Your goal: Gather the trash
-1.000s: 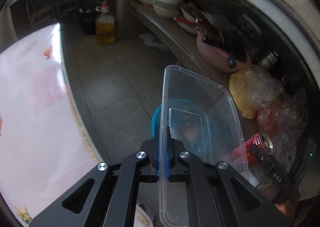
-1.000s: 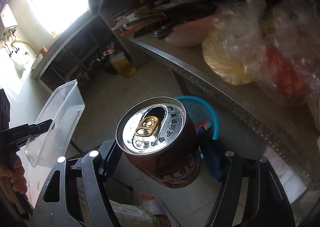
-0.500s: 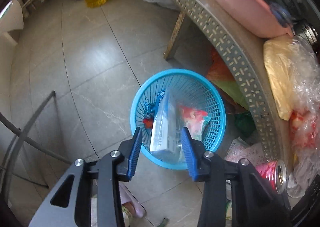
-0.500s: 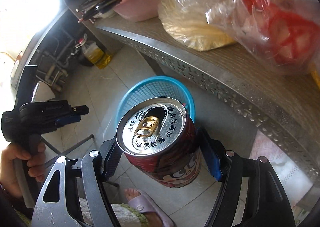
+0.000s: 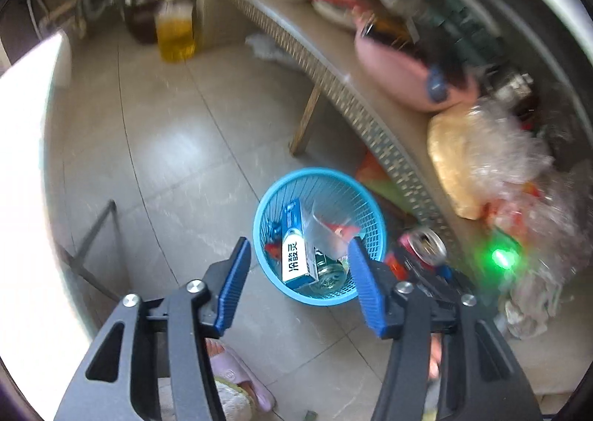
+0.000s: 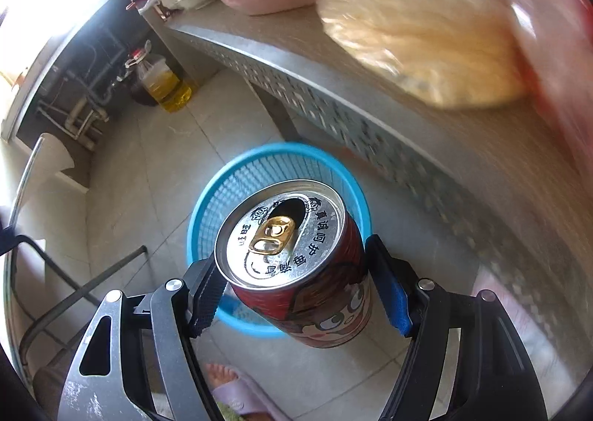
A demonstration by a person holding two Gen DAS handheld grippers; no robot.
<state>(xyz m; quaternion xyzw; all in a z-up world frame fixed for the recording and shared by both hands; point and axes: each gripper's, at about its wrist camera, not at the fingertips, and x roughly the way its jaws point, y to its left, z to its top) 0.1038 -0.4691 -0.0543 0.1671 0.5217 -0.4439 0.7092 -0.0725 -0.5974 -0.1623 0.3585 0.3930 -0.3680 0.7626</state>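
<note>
While left claw (image 5: pixel 298 282) opening empty, right claw (image 6: pixel 294 289) round can (image 6: pixel 296 265) above littered basket (image 5: pixel 374 213).

Left tool (image 5: pixel 298 285) opening, right tool (image 6: pixel 296 295) clamped.

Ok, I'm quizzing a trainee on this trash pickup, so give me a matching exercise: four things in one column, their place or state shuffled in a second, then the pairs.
Things:
1. red can
2. blue basket
3. oil bottle
4. pink basin

Places or states:
A. on the floor by the back wall
B. on the shelf
C. clamped in the right gripper
D. on the floor, trash inside

Pairs: 1-C, 2-D, 3-A, 4-B
</note>
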